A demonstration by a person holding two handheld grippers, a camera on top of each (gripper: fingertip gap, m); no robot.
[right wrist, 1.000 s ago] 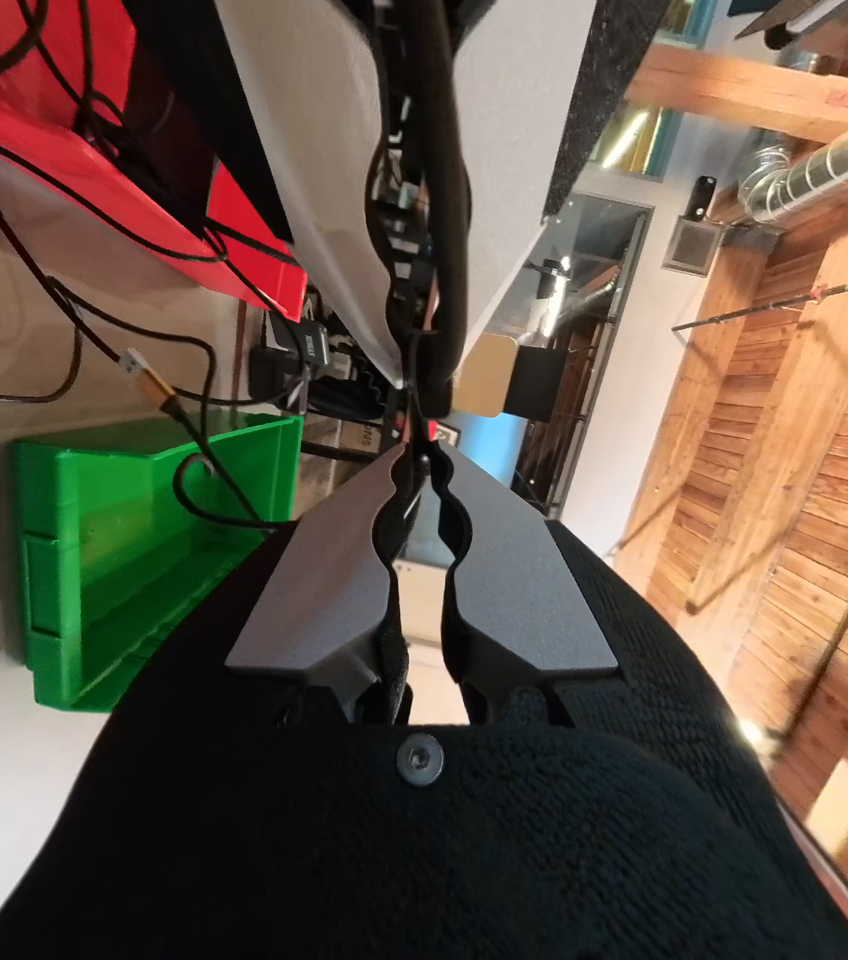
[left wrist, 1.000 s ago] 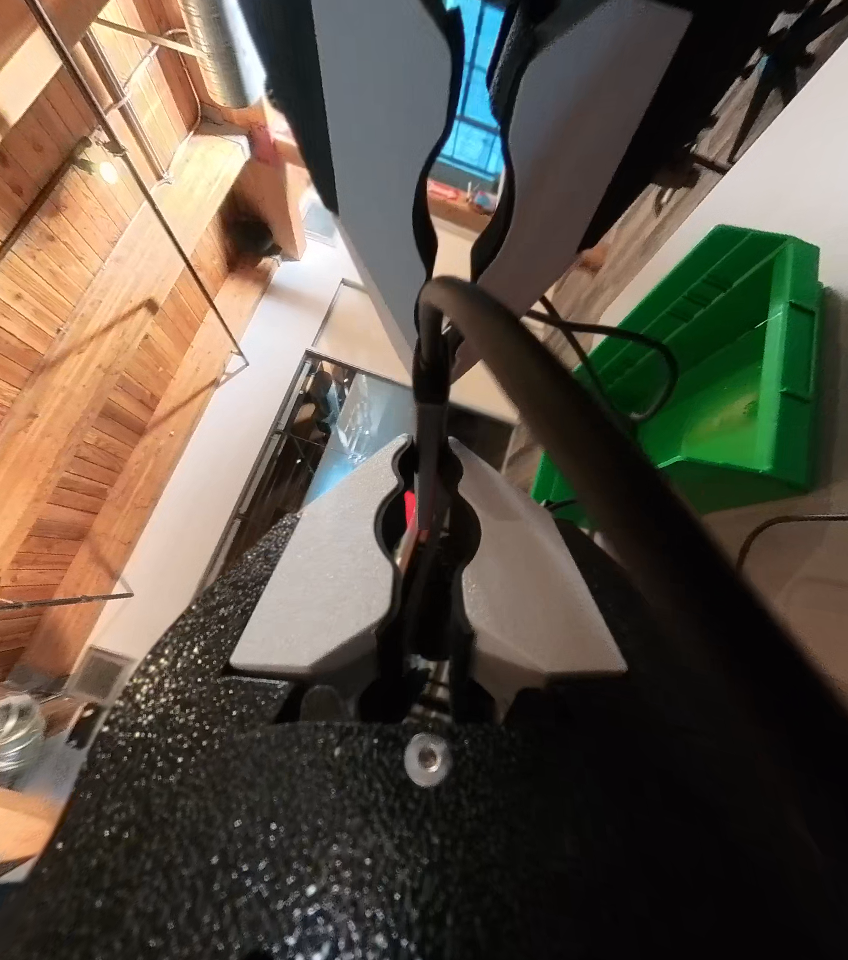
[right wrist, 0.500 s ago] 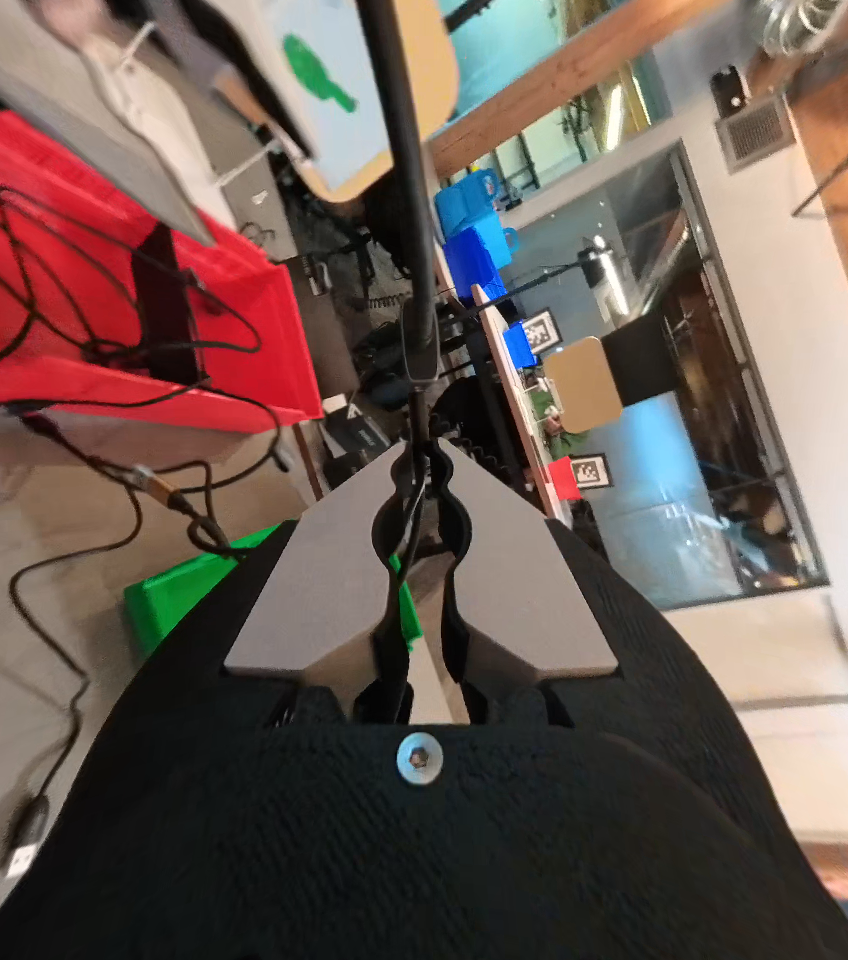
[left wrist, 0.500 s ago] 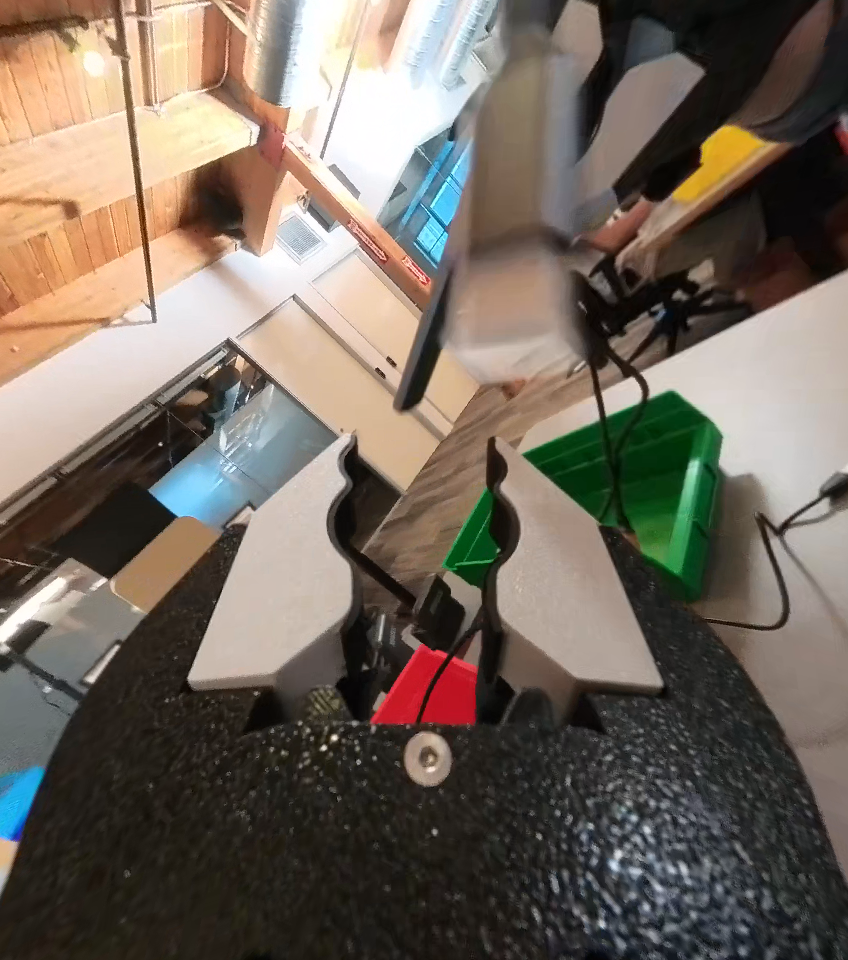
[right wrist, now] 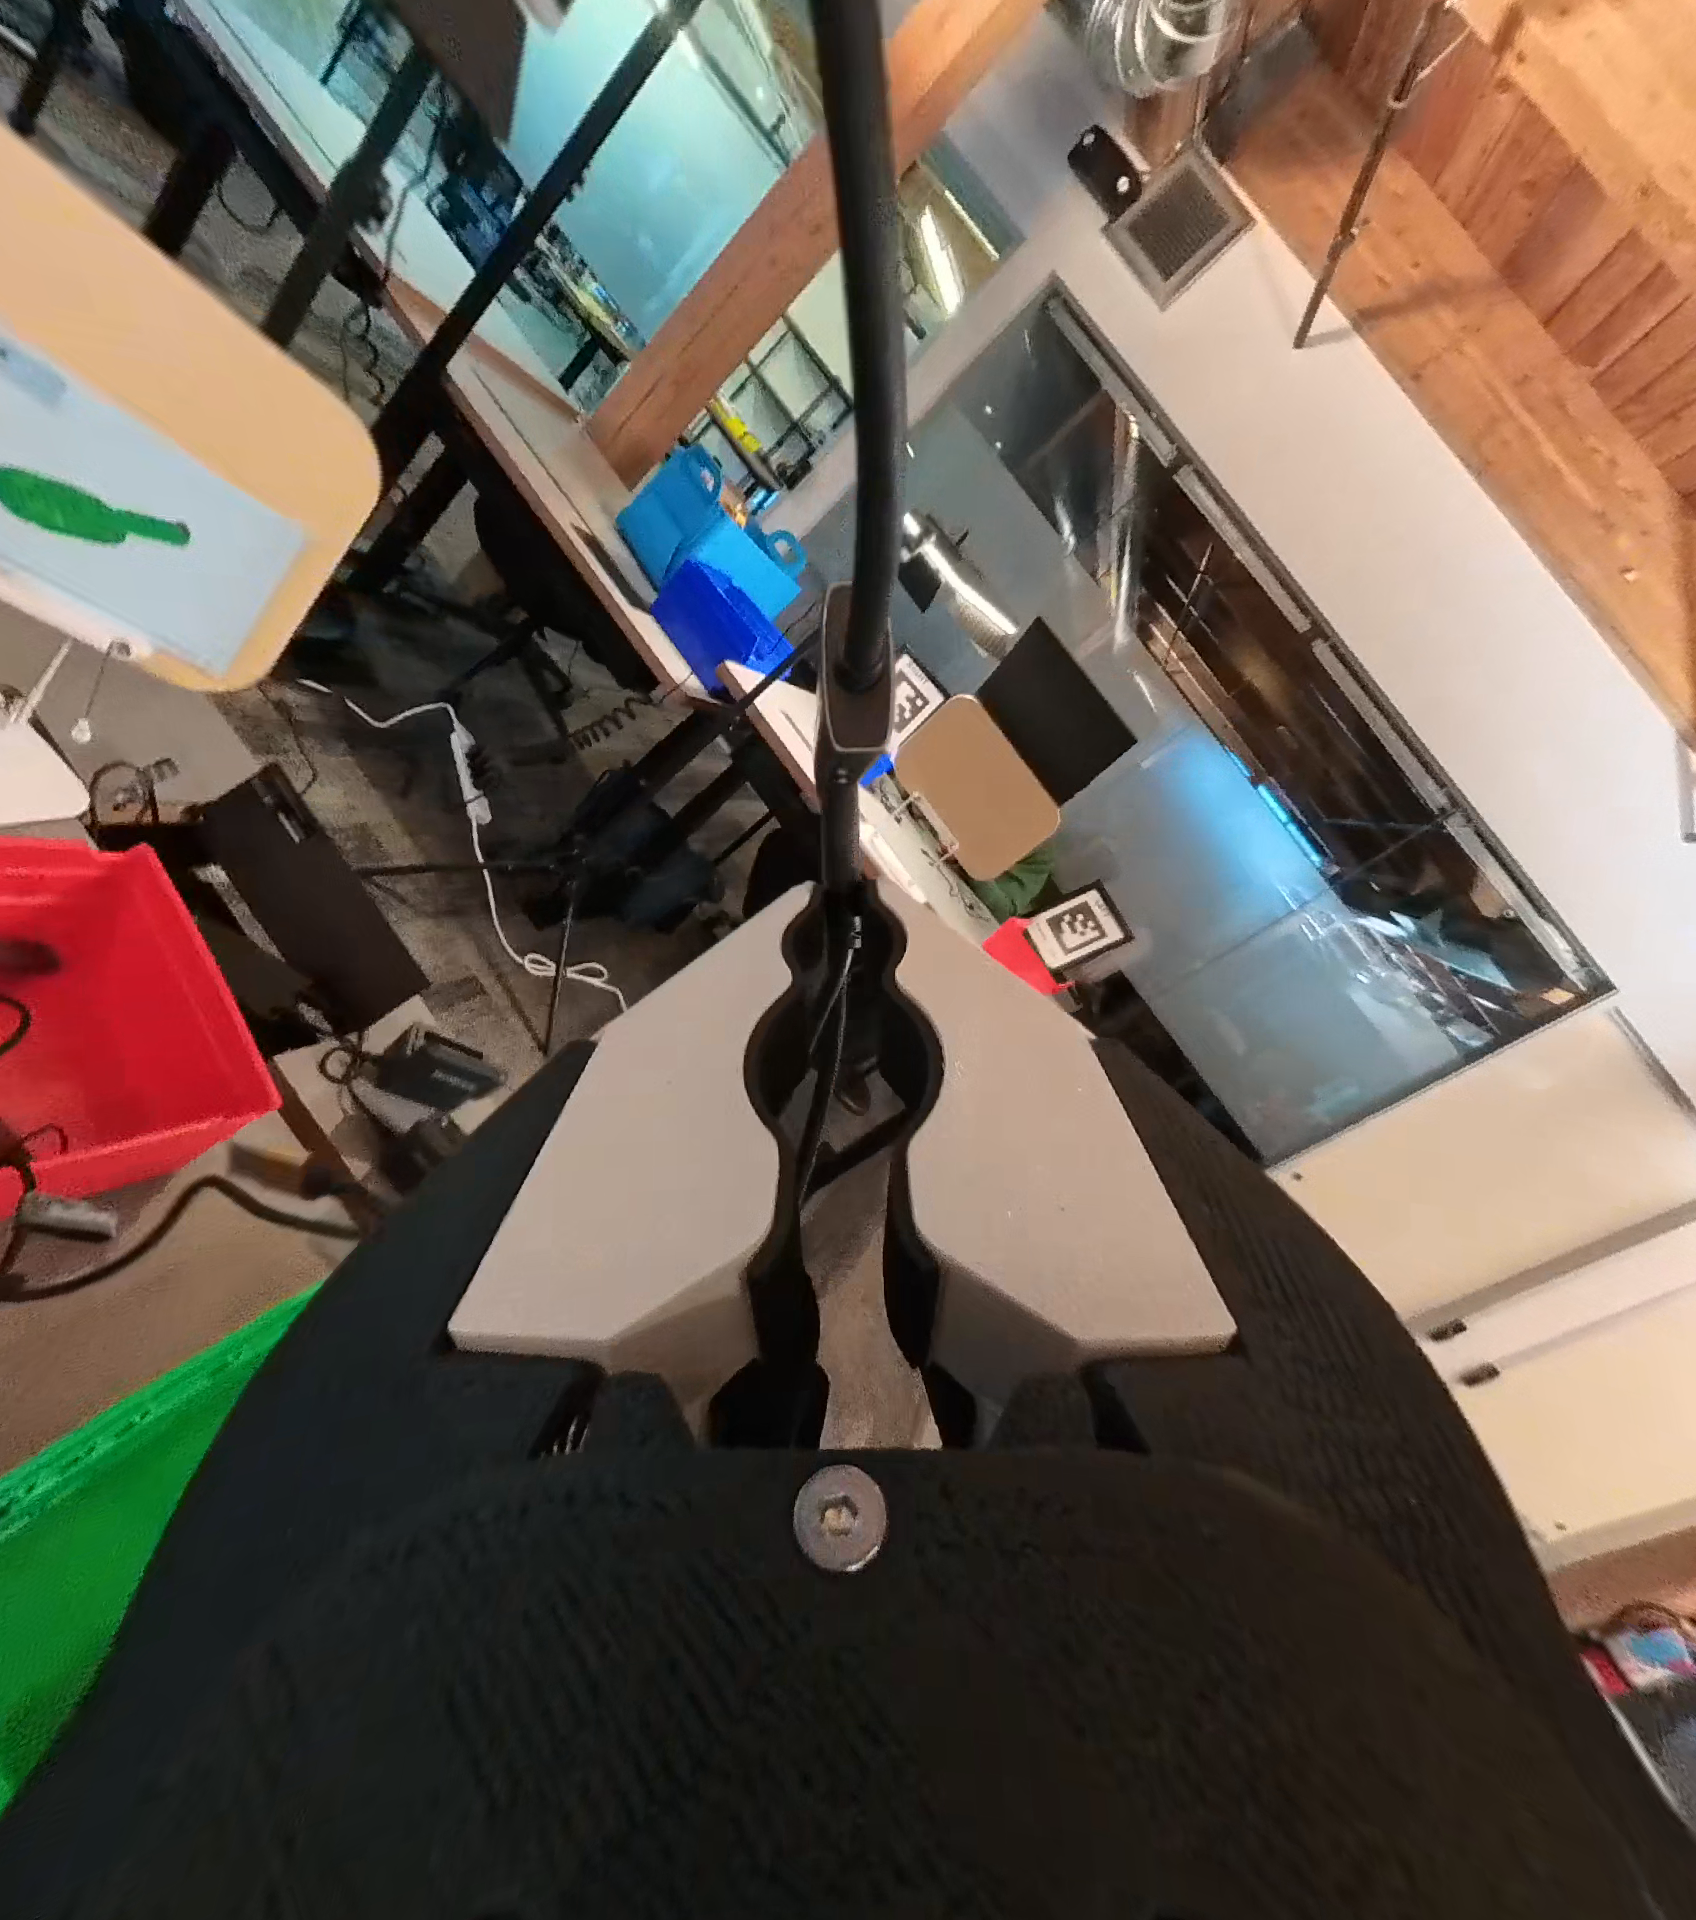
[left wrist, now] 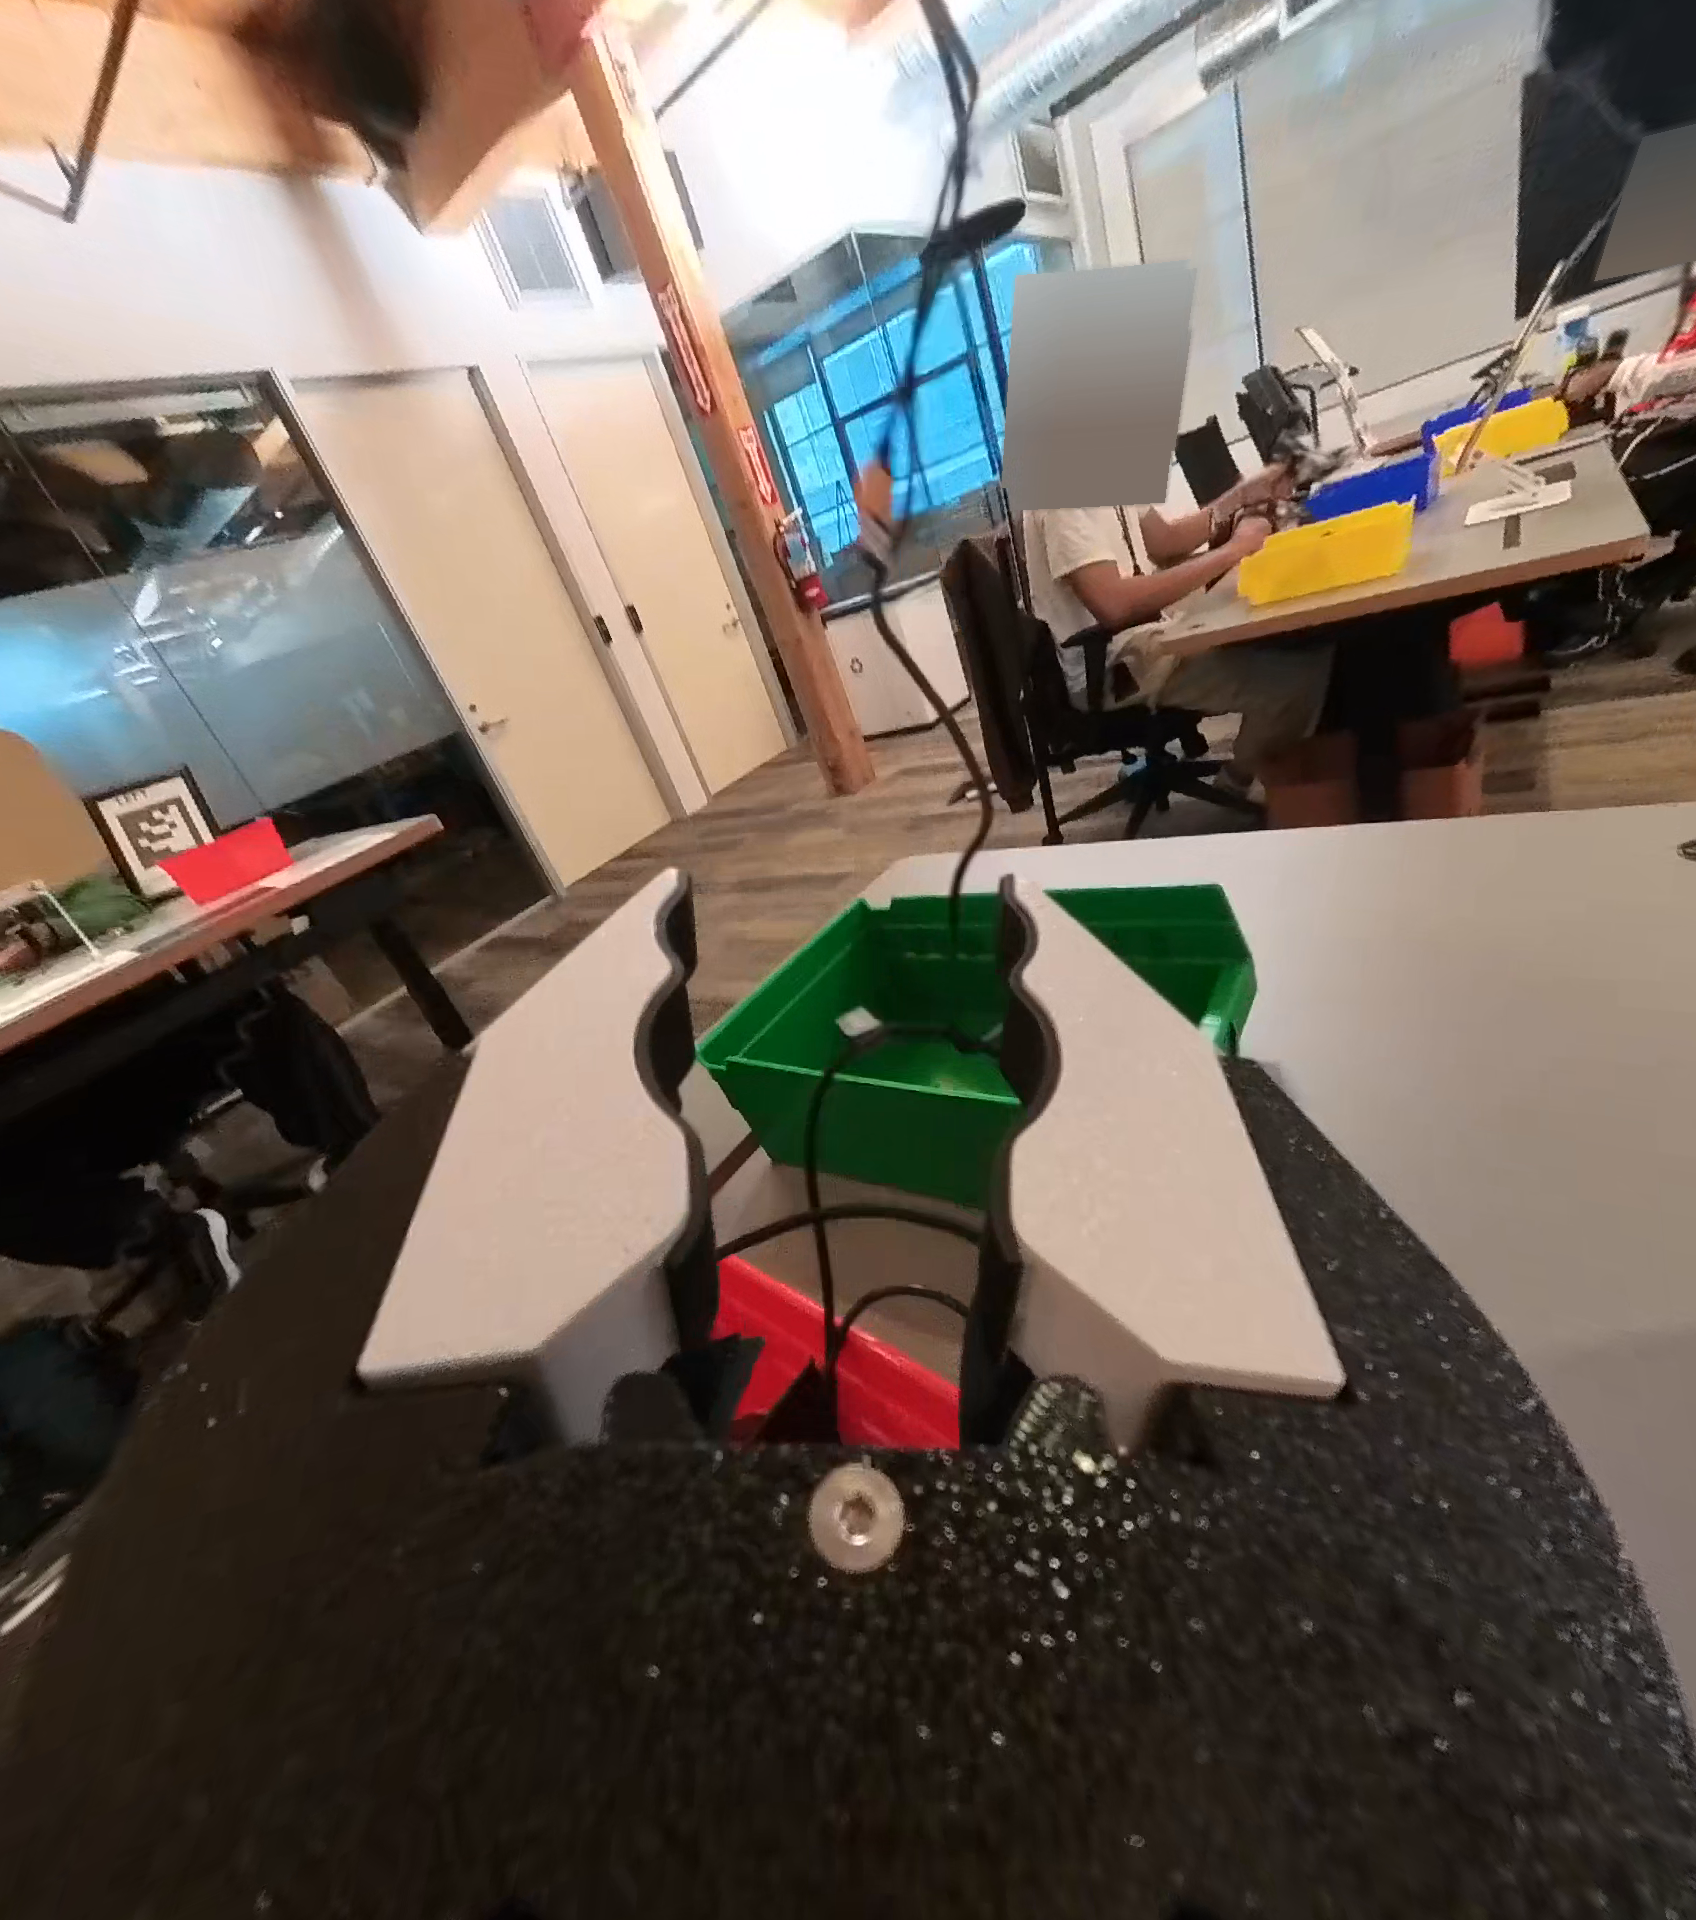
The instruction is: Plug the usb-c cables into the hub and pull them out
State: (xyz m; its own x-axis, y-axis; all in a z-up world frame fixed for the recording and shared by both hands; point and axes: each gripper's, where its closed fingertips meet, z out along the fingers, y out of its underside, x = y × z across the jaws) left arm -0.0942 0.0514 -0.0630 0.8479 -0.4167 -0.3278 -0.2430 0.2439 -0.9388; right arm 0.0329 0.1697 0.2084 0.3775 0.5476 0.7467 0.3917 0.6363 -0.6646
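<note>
My right gripper is shut on the plug end of a thin black usb-c cable. The dark grey hub sits just beyond its tips, in line with the plug, and the hub's thick black lead runs on to the top edge of the view. Whether the plug is seated in the hub I cannot tell. My left gripper is open and empty, facing a green bin. A thin black cable with an orange-and-silver connector hangs from above down into that bin.
A red bin holds more black cables; it also shows under my left gripper. The green bin lies at the lower left in the right wrist view. The grey table stretches right. A seated person works at a far desk.
My left gripper opened, let go of what it held and swung away to face the green bin. My right gripper stayed shut on the cable and moved apart from the left one.
</note>
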